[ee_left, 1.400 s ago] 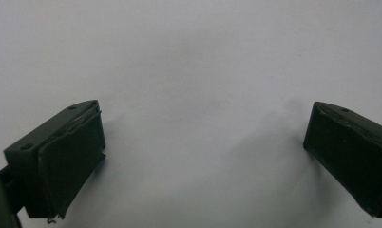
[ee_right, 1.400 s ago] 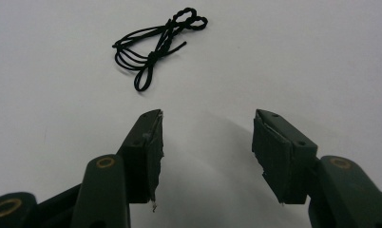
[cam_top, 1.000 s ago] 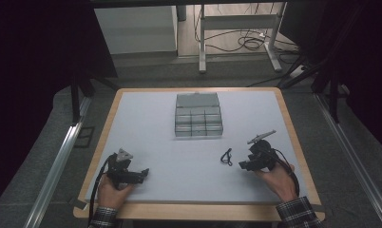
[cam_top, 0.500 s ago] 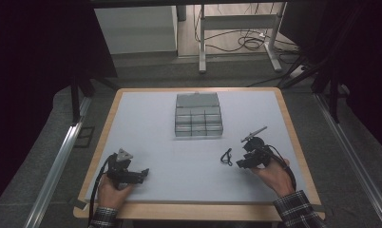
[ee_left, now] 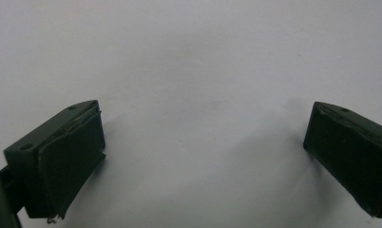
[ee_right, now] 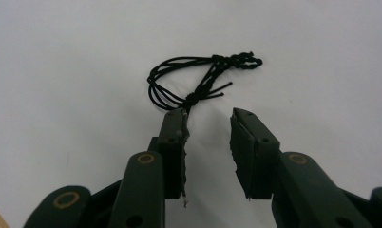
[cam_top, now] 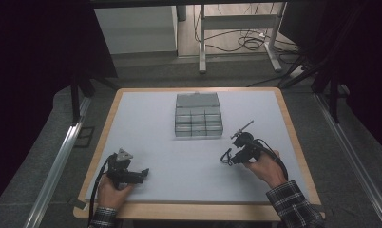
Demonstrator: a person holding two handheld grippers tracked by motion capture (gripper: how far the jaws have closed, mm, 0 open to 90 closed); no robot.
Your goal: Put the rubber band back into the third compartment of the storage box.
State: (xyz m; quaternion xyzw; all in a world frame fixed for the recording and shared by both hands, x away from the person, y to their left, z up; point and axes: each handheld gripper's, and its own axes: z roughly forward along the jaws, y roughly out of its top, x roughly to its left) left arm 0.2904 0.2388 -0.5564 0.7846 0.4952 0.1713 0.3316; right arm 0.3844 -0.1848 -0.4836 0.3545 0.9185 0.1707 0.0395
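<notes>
My right gripper [ee_right: 208,118] lies low over the surface [cam_top: 156,123], jaws closing but apart, just behind the cord [ee_right: 198,78]; left gripper [ee_left: 203,142] gapes wide.

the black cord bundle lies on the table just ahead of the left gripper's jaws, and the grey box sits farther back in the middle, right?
Not quite: the black cord bundle lies just ahead of the right gripper, not the left. The right gripper view shows it on the table just beyond the jaw tips, with nothing between them; their gap has just been narrowing. The grey box does sit farther back in the middle, as the high view shows.
</notes>
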